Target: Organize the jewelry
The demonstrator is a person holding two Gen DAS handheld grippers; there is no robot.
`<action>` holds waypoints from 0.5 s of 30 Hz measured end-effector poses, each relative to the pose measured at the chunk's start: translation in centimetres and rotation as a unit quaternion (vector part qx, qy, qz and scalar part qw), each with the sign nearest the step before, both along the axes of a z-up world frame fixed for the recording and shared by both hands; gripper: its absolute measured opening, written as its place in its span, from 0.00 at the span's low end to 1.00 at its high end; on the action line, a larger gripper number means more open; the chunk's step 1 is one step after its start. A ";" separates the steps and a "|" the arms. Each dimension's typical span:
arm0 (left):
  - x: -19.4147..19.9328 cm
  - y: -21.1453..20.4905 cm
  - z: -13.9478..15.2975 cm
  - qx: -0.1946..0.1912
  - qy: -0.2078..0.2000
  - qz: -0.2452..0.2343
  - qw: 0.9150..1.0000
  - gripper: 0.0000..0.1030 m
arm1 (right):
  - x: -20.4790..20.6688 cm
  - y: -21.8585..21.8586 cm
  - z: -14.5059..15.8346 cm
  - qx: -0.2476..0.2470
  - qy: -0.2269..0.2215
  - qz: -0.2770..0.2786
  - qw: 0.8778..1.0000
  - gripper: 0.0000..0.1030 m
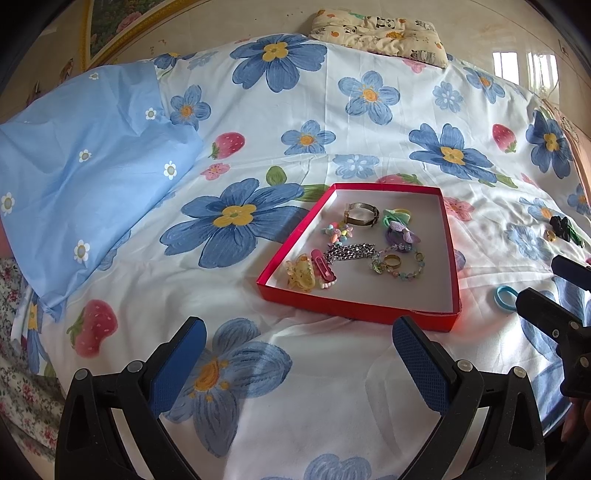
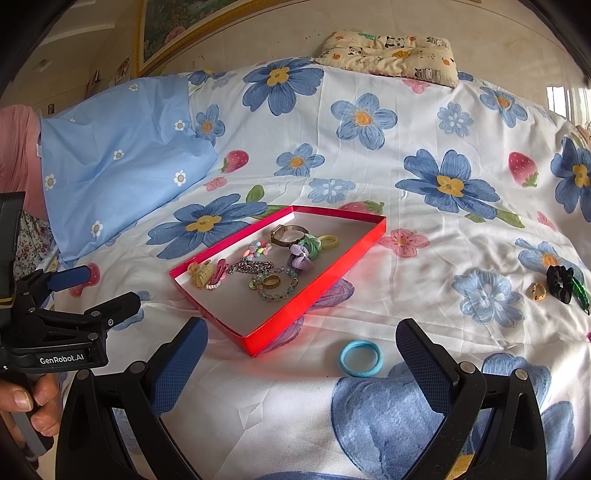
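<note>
A shallow red tray (image 1: 360, 312) (image 2: 325, 286) lies on the flowered bedsheet and holds several pieces: a bangle (image 1: 364, 214), a silver chain (image 1: 349, 252), a gold ring (image 1: 392, 261), hair clips and hair ties. Right of the tray on the sheet lie a blue hair tie (image 2: 360, 358) (image 1: 506, 295), a gold ring (image 2: 537, 291) and a black scrunchie (image 2: 559, 283). My left gripper (image 1: 299, 332) is open just before the tray's near edge, nothing in it. My right gripper (image 2: 301, 334) is open with the blue hair tie lying between its fingers, a little ahead.
A light blue pillow (image 1: 85, 177) lies at the left, a panda-print cushion (image 1: 380, 33) at the far edge of the bed. The other gripper shows at each view's side, with a hand (image 2: 26, 402) holding the left one.
</note>
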State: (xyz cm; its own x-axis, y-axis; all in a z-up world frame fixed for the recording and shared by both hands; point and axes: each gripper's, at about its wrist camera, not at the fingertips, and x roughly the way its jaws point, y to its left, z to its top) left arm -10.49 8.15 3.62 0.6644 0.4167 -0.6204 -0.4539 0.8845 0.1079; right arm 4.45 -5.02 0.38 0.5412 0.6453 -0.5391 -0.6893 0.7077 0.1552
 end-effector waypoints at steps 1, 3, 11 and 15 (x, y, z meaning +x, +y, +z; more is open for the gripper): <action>0.0 0.0 0.0 -0.001 0.000 -0.001 1.000 0.99 | 0.0 0.0 0.0 0.000 0.000 0.000 1.000 1.00; 0.0 0.0 0.0 -0.001 0.001 0.000 1.000 0.99 | 0.0 0.0 -0.1 0.000 0.000 0.000 1.000 1.00; 0.5 0.0 -0.2 0.002 0.002 -0.002 1.000 0.99 | 0.0 0.3 0.1 -0.001 0.001 0.003 1.000 1.00; 0.8 0.0 -0.3 0.001 0.004 -0.005 1.000 0.99 | 0.2 0.5 0.0 -0.001 0.004 0.003 1.000 1.00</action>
State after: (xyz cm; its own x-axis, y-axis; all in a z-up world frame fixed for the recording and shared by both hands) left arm -9.70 8.19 3.27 0.6637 0.4117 -0.6245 -0.4447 0.8885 0.1131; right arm 4.63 -4.53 0.35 0.5327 0.6472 -0.5452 -0.6925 0.7037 0.1587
